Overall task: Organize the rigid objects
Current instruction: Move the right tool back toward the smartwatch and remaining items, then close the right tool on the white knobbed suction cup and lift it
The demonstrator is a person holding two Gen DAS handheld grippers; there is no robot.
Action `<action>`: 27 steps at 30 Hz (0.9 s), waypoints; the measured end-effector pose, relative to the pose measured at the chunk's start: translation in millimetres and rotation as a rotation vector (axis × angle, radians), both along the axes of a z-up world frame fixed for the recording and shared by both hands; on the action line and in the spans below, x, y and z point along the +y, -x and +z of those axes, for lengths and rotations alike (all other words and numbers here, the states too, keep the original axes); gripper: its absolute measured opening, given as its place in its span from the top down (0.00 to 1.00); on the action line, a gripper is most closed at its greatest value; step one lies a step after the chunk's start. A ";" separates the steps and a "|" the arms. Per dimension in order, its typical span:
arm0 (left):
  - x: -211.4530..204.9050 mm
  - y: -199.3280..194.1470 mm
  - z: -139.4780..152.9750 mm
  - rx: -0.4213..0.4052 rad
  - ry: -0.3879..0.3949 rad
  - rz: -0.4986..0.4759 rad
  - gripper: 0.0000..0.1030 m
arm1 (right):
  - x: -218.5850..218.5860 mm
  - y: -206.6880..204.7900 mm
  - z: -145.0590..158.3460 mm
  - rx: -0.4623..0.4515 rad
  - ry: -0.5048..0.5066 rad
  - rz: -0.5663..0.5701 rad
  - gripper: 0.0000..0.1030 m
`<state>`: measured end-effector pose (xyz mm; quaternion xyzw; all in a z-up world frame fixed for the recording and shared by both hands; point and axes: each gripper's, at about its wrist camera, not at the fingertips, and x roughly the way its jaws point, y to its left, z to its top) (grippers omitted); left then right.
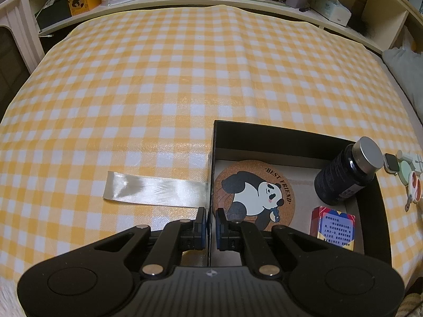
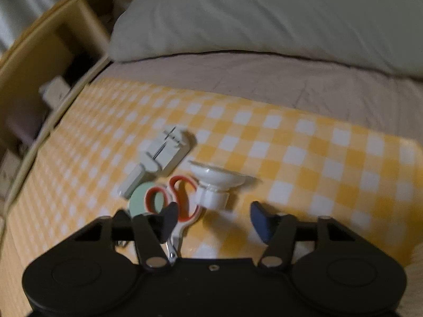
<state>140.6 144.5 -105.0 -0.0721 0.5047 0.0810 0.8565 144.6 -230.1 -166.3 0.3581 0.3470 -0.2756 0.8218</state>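
The right gripper [image 2: 212, 220] hovers spread and empty; the scissors [image 2: 182, 200] lie at its 10 o'clock on the checked cloth [image 2: 317, 158]: light, stiff, slippery, best pinched at the orange handles. The left gripper [image 1: 210, 220] pinches the black box [image 1: 264, 132] wall

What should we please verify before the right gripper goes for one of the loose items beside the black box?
1. Left gripper clamped on the black box wall: ok.
2. Right gripper jaws apart, nothing between them: ok.
3. Red-handled scissors reachable: ok, though partly under the left finger.
4. White suction-cup holder free of the scissors: cannot tell, blurred.
5. Room in the box beside the round cork panda coaster: ok.
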 end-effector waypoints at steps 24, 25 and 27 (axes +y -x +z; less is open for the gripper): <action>-0.6 -0.3 0.5 0.000 0.000 0.000 0.93 | 2.7 -17.6 -7.5 -0.020 0.038 0.059 0.70; -0.7 -0.2 0.4 0.000 -0.002 0.000 0.92 | 6.6 -18.5 -5.7 -0.025 0.036 0.081 0.70; -0.3 -0.3 0.7 0.000 0.000 0.000 0.92 | 14.4 -19.0 0.0 -0.045 0.040 0.113 0.70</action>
